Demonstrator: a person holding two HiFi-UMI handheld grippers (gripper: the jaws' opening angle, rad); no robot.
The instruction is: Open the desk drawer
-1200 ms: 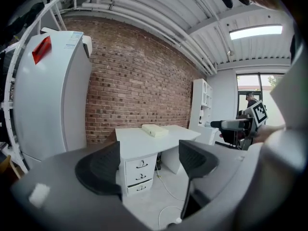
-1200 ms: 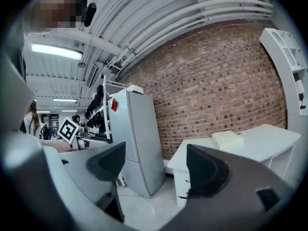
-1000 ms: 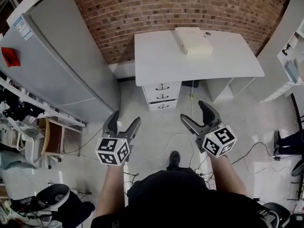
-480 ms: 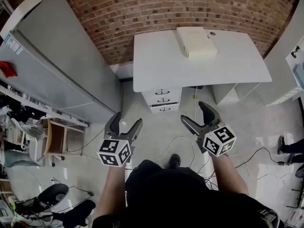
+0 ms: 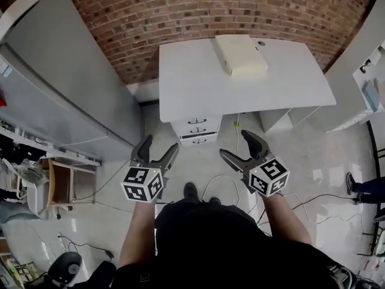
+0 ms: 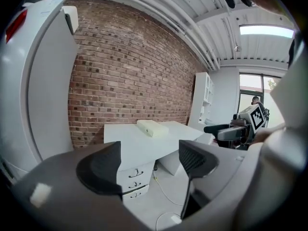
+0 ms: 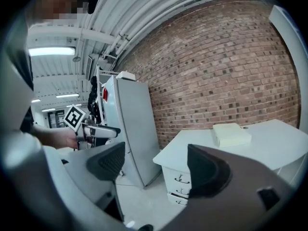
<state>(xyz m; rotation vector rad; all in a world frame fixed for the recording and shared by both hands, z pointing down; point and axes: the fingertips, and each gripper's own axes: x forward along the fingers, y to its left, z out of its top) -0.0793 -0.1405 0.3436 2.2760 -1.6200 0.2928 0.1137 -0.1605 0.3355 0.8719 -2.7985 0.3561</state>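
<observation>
A white desk point(image 5: 198, 83) stands against the brick wall. Under its left end sits a stack of three drawers point(image 5: 196, 130) with dark handles, also seen in the left gripper view as drawers point(image 6: 135, 181) and in the right gripper view as drawers point(image 7: 182, 186). The bottom one shows a dark gap along its top edge. My left gripper point(image 5: 155, 151) is open and empty, held in the air short of the drawers. To its right my right gripper point(image 5: 237, 145) is likewise open and empty, at about the same distance.
A cream box point(image 5: 240, 54) lies on the desk top. A tall grey cabinet point(image 5: 60, 71) stands at the left, with a small wooden table point(image 5: 60, 182) in front of it. Cables point(image 5: 222, 182) trail over the pale floor. White shelving point(image 5: 370, 71) is at the right.
The person has stepped closer to the desk, which now sits lower and nearer in the head view. Both grippers stay open and have shifted slightly left.
</observation>
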